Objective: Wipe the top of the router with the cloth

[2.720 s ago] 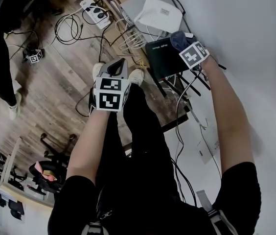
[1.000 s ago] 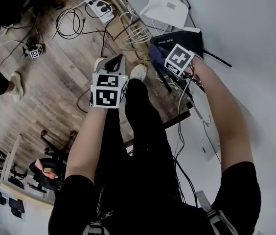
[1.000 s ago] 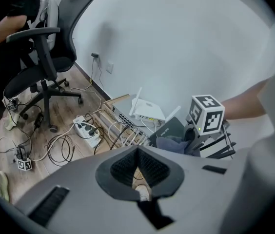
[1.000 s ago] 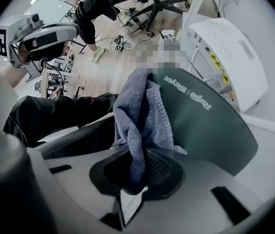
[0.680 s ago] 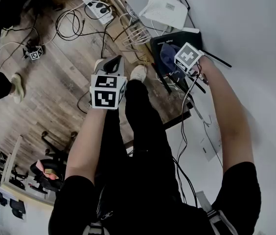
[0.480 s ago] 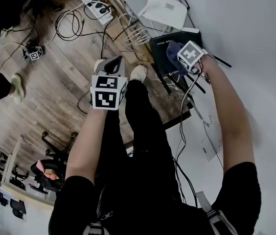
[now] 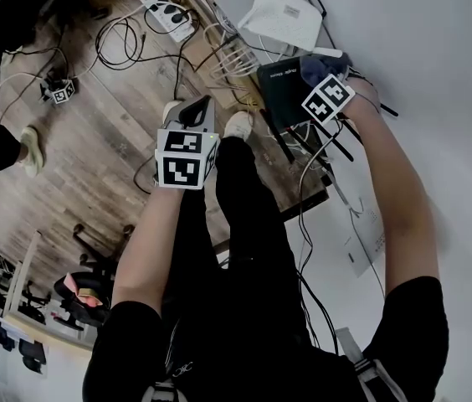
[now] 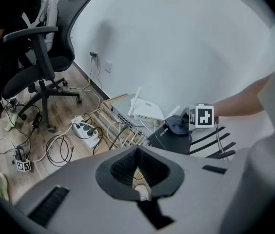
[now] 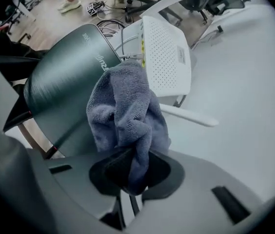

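Here the cloth is pinched in the right gripper at the far edge of the router; the left gripper is closed, empty.

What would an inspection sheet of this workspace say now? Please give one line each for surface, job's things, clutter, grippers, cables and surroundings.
Surface: wood floor beside a white wall; the routers sit at the foot of the wall.
Job's things: black router, top shiny; grey cloth bunched at its edge, next to the white router.
Clutter: white router, power strip, marker cube on the floor.
Grippers: right gripper shut on the cloth; left gripper shut, empty, away from the routers.
Cables: loose cables on the floor; more around the routers.
Surroundings: office chair; another person's shoe.
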The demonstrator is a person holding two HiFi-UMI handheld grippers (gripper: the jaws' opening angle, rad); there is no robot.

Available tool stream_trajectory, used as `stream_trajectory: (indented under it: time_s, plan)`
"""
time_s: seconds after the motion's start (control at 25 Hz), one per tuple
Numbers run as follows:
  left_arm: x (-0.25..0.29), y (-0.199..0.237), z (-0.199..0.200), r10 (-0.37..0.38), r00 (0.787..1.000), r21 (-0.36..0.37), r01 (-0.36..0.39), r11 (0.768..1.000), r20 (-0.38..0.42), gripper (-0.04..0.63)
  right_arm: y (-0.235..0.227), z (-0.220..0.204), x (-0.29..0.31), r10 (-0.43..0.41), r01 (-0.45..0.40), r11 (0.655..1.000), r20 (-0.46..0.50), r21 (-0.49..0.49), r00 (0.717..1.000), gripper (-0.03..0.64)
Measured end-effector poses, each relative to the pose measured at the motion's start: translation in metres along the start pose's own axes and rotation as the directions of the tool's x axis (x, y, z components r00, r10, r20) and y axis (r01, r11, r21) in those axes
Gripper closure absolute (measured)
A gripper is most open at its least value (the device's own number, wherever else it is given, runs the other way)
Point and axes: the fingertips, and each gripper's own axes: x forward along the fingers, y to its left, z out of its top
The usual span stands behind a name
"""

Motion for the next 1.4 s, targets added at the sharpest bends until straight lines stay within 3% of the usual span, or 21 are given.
stream_trajectory:
  time_s: [0.16, 0.32, 0.48, 0.64, 0.72, 0.84, 0.96, 1.04, 1.2, 1.32, 1.4]
  plan:
    - [0.001, 0.002, 0.002, 0.002, 1.000, -0.002, -0.002, 1.000, -0.001, 0.600, 0.004, 0.020, -0.013, 0.013, -0.011, 1.000, 0.063, -0.023, 0.998, 0.589]
    - [0.004, 0.001, 0.005, -0.001, 1.000, -0.003, 0.001, 1.000, 0.002, 0.600, 0.034, 0.057, -0.040, 0.143, -0.136, 0.989, 0.151, -0.055, 0.978, 0.589]
    - [0.004, 0.001, 0.007, -0.003, 1.000, 0.001, 0.003, 1.000, 0.007, 0.600, 0.067, 0.103, -0.075, 0.300, -0.300, 0.953, 0.254, -0.040, 0.920, 0.589]
    - [-0.002, 0.004, 0.010, 0.002, 1.000, 0.008, -0.002, 1.000, 0.012, 0.600, 0.084, 0.131, -0.103, 0.391, -0.400, 0.915, 0.357, -0.049, 0.848, 0.589]
    - [-0.007, 0.005, 0.013, 0.008, 1.000, 0.013, -0.008, 1.000, 0.021, 0.600, 0.082, 0.133, -0.112, 0.396, -0.423, 0.905, 0.417, -0.029, 0.818, 0.591]
    - [-0.017, 0.001, 0.028, 0.018, 0.998, 0.022, -0.019, 1.000, 0.060, 0.600, 0.066, 0.125, -0.132, 0.337, -0.415, 0.909, 0.523, 0.037, 0.783, 0.591]
    - [-0.035, -0.009, 0.054, 0.022, 0.992, 0.026, -0.025, 0.999, 0.121, 0.600, 0.041, 0.110, -0.168, 0.223, -0.430, 0.882, 0.633, 0.193, 0.741, 0.591]
    - [-0.048, -0.018, 0.075, 0.020, 0.987, 0.034, -0.026, 0.999, 0.157, 0.600, 0.022, 0.096, -0.198, 0.106, -0.468, 0.814, 0.704, 0.344, 0.703, 0.591]
    - [-0.091, -0.055, 0.107, 0.000, 0.983, 0.052, -0.010, 0.999, 0.182, 0.600, 0.005, 0.046, -0.261, -0.164, -0.530, 0.601, 0.741, 0.599, 0.651, 0.591]
    - [-0.140, -0.089, 0.134, -0.015, 0.978, 0.094, -0.005, 0.996, 0.206, 0.600, -0.001, 0.007, -0.322, -0.337, -0.557, 0.440, 0.705, 0.704, 0.624, 0.591]
    - [-0.172, -0.107, 0.155, -0.023, 0.972, 0.137, -0.010, 0.991, 0.236, 0.600, -0.006, -0.013, -0.362, -0.435, -0.561, 0.361, 0.666, 0.745, 0.606, 0.589]
